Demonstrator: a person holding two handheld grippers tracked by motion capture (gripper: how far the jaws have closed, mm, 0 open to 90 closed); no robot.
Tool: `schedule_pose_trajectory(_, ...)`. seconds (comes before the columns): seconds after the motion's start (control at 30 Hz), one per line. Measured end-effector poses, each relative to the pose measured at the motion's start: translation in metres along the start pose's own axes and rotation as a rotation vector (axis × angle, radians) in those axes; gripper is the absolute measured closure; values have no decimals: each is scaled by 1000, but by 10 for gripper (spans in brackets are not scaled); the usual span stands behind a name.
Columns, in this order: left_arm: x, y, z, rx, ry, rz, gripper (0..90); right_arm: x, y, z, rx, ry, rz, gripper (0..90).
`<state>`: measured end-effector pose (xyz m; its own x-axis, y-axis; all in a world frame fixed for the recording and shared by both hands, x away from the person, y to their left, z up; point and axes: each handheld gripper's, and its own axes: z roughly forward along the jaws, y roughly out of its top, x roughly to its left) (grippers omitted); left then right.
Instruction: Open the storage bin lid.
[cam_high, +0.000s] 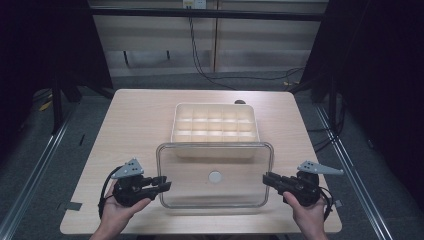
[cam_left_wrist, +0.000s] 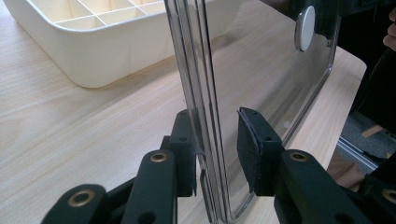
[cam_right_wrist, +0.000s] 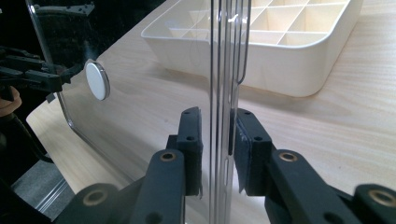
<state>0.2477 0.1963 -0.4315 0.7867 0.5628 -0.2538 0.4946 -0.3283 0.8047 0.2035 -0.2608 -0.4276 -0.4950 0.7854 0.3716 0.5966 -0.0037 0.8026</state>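
Note:
A clear plastic lid (cam_high: 240, 170) with a white round knob (cam_high: 215, 176) is held up between my two grippers, in front of a cream compartment tray (cam_high: 175, 125). My left gripper (cam_high: 164, 184) is shut on the lid's left edge, and my right gripper (cam_high: 266, 178) is shut on its right edge. In the left gripper view the lid (cam_left_wrist: 261, 70) stands on edge between the jaws of that gripper (cam_left_wrist: 217, 149), with the knob (cam_left_wrist: 306, 21) farther along. In the right gripper view the rim of the lid (cam_right_wrist: 140, 107) sits between the pads of that gripper (cam_right_wrist: 217, 144). The tray's compartments look empty.
The light wooden table (cam_high: 135, 115) has bare surface left and right of the tray (cam_left_wrist: 116, 51). Its front edge lies just below my hands. Dark floor, metal rails and cables surround the table.

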Motion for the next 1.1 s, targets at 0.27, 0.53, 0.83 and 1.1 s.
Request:
schedule_pose_trajectory(0.27, 1, -9, 1, 26, 3, 0, 683, 2, -8, 4, 29, -1, -2, 740)
schedule_pose_trajectory(0.53, 4, -16, 6, 57, -2, -9, 681, 0, -12, 9, 54, -1, 5, 740)
schedule_pose_trajectory(0.83, 8, -19, 12, 78, 6, -11, 673, -4, -17, 15, 79, -4, 10, 739)
schedule_pose_trajectory(1.1, 11, -20, 17, 86, 11, -26, 643, -7, -18, 20, 88, -10, 14, 739)
